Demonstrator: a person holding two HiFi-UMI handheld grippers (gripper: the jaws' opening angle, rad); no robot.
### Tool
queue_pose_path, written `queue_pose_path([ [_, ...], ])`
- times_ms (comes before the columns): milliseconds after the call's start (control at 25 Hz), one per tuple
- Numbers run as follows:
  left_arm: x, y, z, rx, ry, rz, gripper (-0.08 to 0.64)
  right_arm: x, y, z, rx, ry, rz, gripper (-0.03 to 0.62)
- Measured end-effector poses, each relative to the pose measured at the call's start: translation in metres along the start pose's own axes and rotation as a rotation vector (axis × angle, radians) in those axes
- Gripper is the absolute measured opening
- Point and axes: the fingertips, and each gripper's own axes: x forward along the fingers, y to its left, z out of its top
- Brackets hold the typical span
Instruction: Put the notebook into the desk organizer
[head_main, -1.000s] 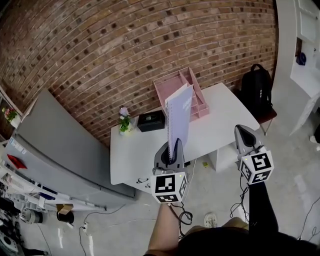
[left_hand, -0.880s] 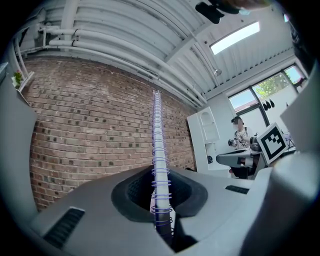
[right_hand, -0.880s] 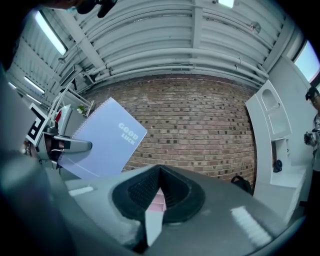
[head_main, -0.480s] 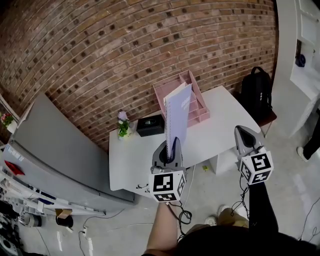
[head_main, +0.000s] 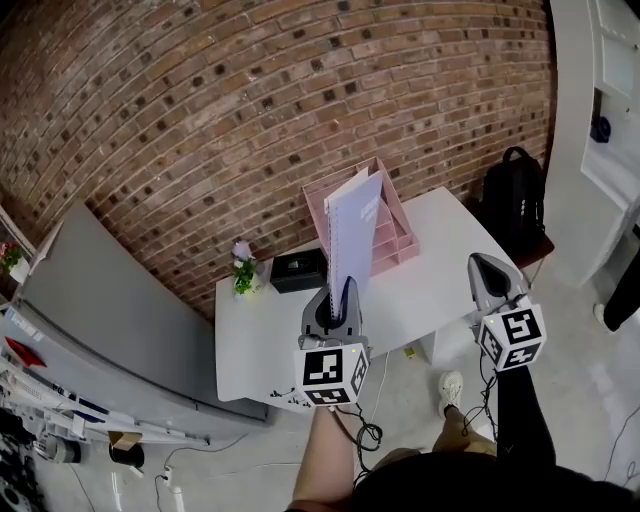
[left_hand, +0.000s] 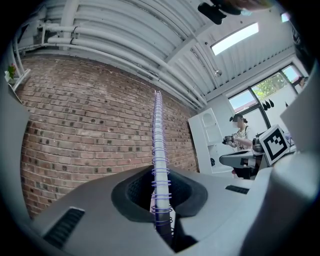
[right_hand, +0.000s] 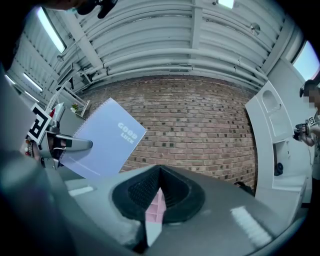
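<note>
The left gripper (head_main: 337, 303) is held out level on a bare forearm (head_main: 322, 460), nearer the person than the desk organizer (head_main: 394, 205). Its jaws are pinched on the lower edge of the notebook (head_main: 357, 228). The notebook is carried upright in the air, in front of the desk organizer as seen in the head view. The right gripper (head_main: 491, 272) is held on a dark-sleeved arm (head_main: 520, 410), to the right of the desk organizer and nearer the person, tipped slightly upward. Its jaws are drawn together at the tips, and nothing is gripped between them.

In the head view the middle of the desk organizer is covered by the notebook, so only its pink upper rim and right-hand compartments can be seen. It stands at the back of the white tabletop (head_main: 440, 262). A black box (head_main: 299, 270) and a small plant (head_main: 243, 270) are set to its left.

In the left gripper view the notebook is met edge-on, so only its spiral binding (left_hand: 159, 150) can be made out between the jaws. The lilac cover, lettered "GOOD LUCK", is shown flat only in the right gripper view, where a pink strip of the desk organizer is glimpsed through the slit behind the jaw tips.
</note>
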Motion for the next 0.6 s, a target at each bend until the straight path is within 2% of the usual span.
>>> queue_pose_path([
  [600, 0.113, 0.016, -0.016, -0.011, 0.002, 0.034, 0.035, 0.108, -0.054, -0.022, 0.015, -0.014, 0.071, 0.0],
])
